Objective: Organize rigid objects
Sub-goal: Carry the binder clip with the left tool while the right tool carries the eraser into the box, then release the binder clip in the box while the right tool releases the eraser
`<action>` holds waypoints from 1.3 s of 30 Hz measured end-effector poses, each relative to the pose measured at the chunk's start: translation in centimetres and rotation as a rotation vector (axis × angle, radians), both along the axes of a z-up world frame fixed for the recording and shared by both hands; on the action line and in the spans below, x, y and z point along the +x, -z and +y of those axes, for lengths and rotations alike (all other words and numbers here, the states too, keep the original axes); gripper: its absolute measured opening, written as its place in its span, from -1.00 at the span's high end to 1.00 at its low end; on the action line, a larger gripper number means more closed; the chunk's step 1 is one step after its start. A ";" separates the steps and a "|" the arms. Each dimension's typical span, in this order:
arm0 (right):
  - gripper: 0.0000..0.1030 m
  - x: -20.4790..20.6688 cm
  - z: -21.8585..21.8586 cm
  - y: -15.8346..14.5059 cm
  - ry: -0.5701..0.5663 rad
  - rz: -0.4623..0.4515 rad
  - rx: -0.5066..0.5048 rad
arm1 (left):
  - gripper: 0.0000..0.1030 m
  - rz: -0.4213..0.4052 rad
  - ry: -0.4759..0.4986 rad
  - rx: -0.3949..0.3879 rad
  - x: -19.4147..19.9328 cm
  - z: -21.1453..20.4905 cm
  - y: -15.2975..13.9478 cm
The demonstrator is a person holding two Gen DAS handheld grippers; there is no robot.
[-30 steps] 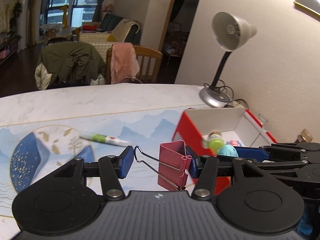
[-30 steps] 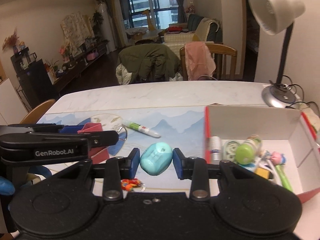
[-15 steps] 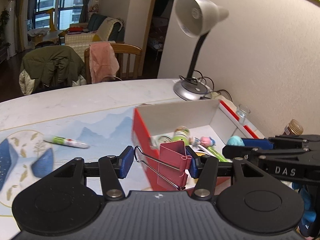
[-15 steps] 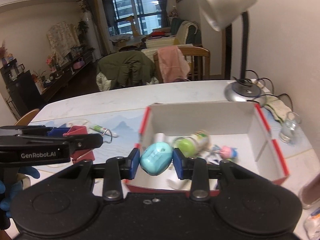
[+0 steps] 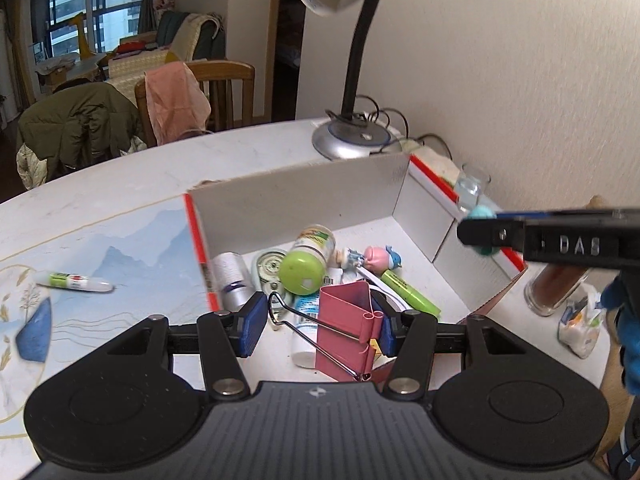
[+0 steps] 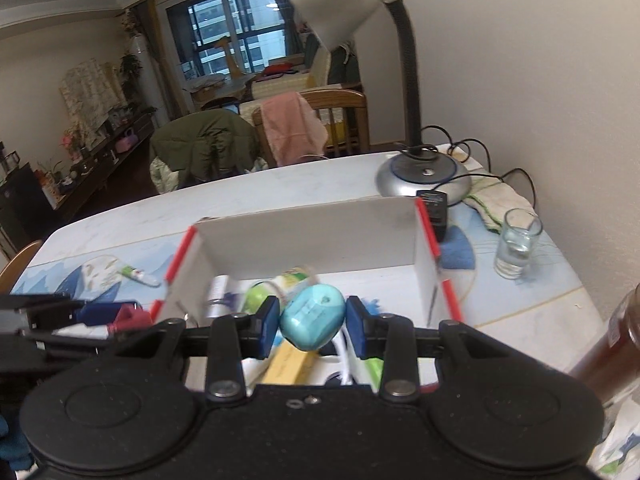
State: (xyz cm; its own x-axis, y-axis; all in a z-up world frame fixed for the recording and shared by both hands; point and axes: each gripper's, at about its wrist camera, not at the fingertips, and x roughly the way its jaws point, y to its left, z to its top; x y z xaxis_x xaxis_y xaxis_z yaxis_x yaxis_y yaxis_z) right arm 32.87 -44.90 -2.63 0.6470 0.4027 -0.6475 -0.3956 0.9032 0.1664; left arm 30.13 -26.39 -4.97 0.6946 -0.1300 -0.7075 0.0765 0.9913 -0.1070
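Pink steel sits between your left fingers [image 5: 318, 326]: the clip [image 5: 346, 332] is clamped there, its body against the right-hand finger and a wire handle reaching to the left-hand one. Your right fingers [image 6: 312, 326] are clamped on a teal sharpener [image 6: 313, 322], pads pressed to both of its sides.

Just beyond and below both sets of fingers lies the box [image 5: 296, 196], white inside with red edges, open at the top. Under your left fingers it holds a jar with a green lid [image 5: 302, 272], a white tube [image 5: 233, 280], a tape roll [image 5: 269, 266], a small pink figure [image 5: 374, 258] and a green marker [image 5: 408, 294]. From your right side the same clutter is blurred behind the sharpener.

Left of your left fingers, on the worktop [image 5: 132, 184], a glue stick [image 5: 74, 282] lies on the blue mat, well apart from the box. Right of your right fingers a glass [image 6: 518, 242] stands upright beside the box, and a brown bottle [image 6: 614, 354] stands nearer at the edge.

Beyond the box the lamp [image 6: 418, 168] has its base on the worktop, near the far wall of the box. Behind it stand chairs [image 6: 336, 120] draped with cloth.
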 end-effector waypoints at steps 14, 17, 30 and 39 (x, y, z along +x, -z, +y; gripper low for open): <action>0.32 7.6 0.7 3.5 -0.026 0.092 -0.070 | -0.05 0.131 0.013 0.045 6.5 -2.4 3.6; 0.32 9.1 1.8 4.6 -0.042 0.116 -0.128 | -0.05 0.162 0.016 0.059 7.6 -2.6 4.4; 0.32 12.9 4.7 7.1 -0.083 0.207 -0.215 | -0.04 0.270 0.002 0.051 10.7 -2.2 6.8; 0.32 14.1 5.6 8.7 -0.068 0.332 -0.274 | -0.04 0.337 0.010 0.021 11.9 -1.9 7.5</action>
State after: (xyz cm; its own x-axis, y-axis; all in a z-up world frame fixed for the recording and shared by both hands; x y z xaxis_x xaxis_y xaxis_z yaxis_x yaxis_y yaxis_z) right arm 47.00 -39.28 -11.35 0.3634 0.2211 -0.9050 -0.4208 0.9056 0.0523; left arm 42.07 -28.34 -12.47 0.4197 -0.1179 -0.9000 0.0496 0.9930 -0.1070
